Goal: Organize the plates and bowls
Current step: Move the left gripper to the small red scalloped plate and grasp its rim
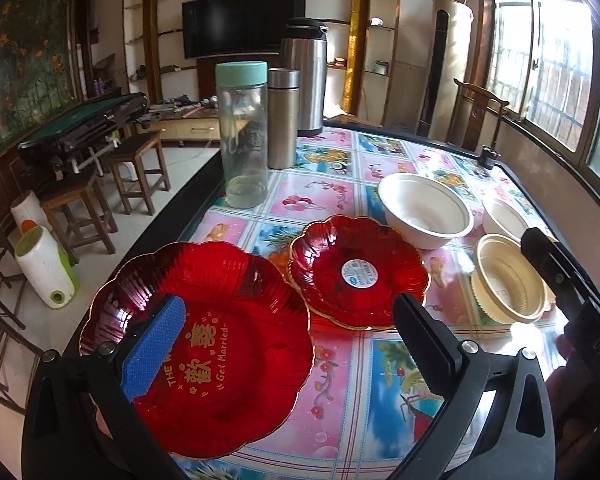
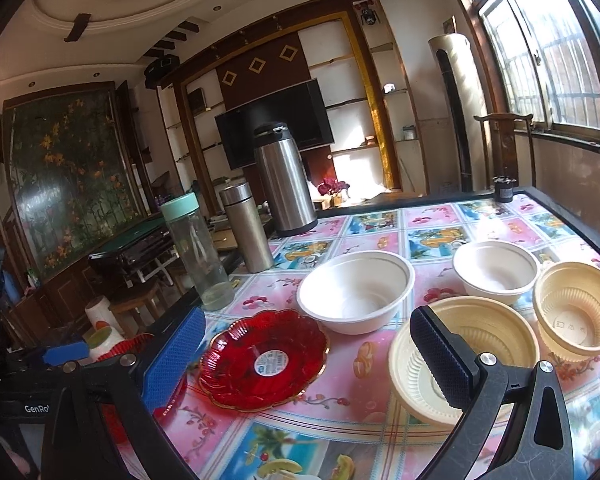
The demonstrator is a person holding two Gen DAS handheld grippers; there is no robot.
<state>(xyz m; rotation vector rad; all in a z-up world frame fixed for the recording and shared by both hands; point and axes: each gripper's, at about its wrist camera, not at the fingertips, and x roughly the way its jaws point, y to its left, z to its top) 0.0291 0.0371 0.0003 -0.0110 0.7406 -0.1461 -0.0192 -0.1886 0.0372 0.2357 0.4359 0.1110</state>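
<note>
Plates and bowls sat spread out on the table, not yet stacked.

The big red plate (image 1: 204, 344) lay near the table (image 1: 340, 420) edge, with the small red plate (image 1: 358, 272) just beside it. Two white bowls (image 2: 356, 290) and two cream bowls (image 2: 464, 356) sat apart on the right, maybe so each could be picked up alone. The left gripper (image 1: 288, 348) hung over the big plate with its fingers wide apart, holding nothing. The right gripper (image 2: 304, 364) was wide apart too, empty, near the closest cream bowl.

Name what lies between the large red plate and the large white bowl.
The small red plate, seen in the left wrist view.
</note>
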